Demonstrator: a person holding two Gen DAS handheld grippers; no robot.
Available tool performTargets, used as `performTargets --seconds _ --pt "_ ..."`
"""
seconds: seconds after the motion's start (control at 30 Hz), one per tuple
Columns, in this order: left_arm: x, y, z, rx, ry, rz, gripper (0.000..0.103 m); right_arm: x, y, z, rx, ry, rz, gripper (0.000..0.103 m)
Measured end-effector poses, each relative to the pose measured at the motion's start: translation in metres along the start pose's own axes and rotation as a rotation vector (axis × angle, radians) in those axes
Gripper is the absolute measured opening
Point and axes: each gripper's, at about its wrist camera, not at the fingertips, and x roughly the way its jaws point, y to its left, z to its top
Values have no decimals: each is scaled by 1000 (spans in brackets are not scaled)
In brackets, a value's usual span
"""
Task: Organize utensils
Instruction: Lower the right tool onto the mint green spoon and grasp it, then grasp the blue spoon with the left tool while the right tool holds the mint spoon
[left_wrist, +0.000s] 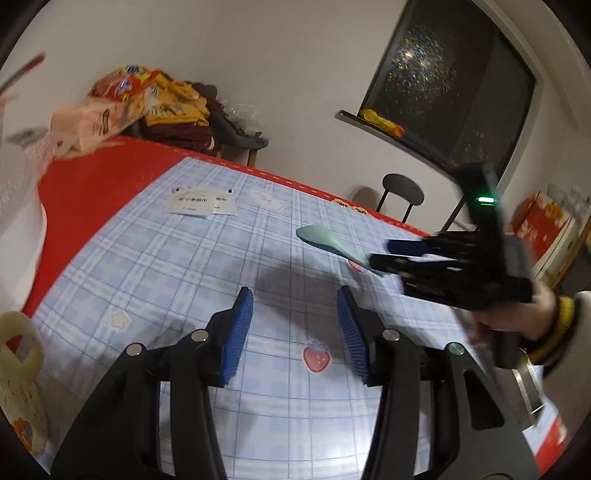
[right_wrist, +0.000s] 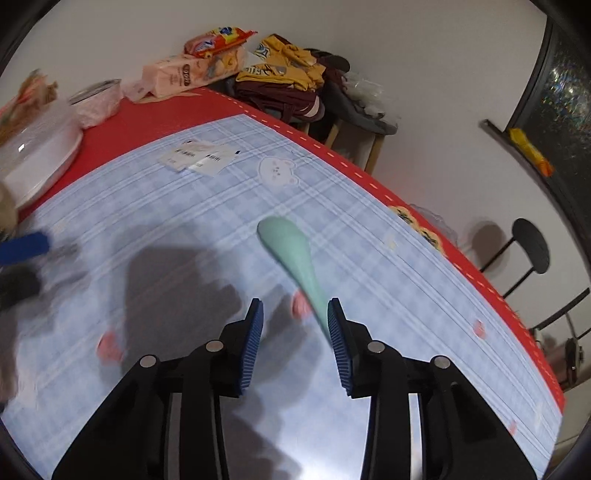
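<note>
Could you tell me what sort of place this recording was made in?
Probably a home dining room: a table with a checked mat, snack packets piled at its far end, and chairs by a dark window.

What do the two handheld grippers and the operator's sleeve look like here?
The left gripper and the right gripper match: black plastic linkage arms with round silver pivot pins and ribbed blue pads. The right unit's body carries a lit green LED. The sleeve has a yellow-and-black striped cuff under a pale outer layer.
</note>
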Motion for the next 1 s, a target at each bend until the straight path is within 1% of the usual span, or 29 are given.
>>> performTargets --seconds 0.07,0.17,0.27,0.43,0.47,0.5,0.53,0.6,0.63,0.67,0.87,1.0 --pt "-2 4 1 -20 -3 -6 48 17 -1 11 -7 8 17 35" --pt "0 3 1 -21 3 -6 48 36 4 19 -49 37 1 35" --pt "2 -1 0 -17 13 -10 48 50 5 24 -56 69 -4 35" --pt "4 2 -2 -34 25 -12 48 54 -5 22 13 74 30 35" --pt "5 3 -2 -37 29 -12 48 54 -5 22 20 72 32 33" --pt "6 3 -3 -40 33 -14 48 54 -5 21 25 72 26 26" --pt "6 3 -3 -40 35 -14 48 54 -5 20 27 75 0 23" --pt "5 2 -3 -38 36 -17 48 54 -5 20 26 78 -17 19" --pt "5 2 -3 -38 35 -20 48 54 -4 20 21 81 -30 15" --pt "4 1 -3 -38 34 -23 48 54 -3 19 11 91 -65 7" --pt "10 1 -4 -31 57 -28 48 52 -9 13 66 87 -62 7" --pt "13 -4 -5 -8 82 -40 47 31 -15 2 170 66 17 7"
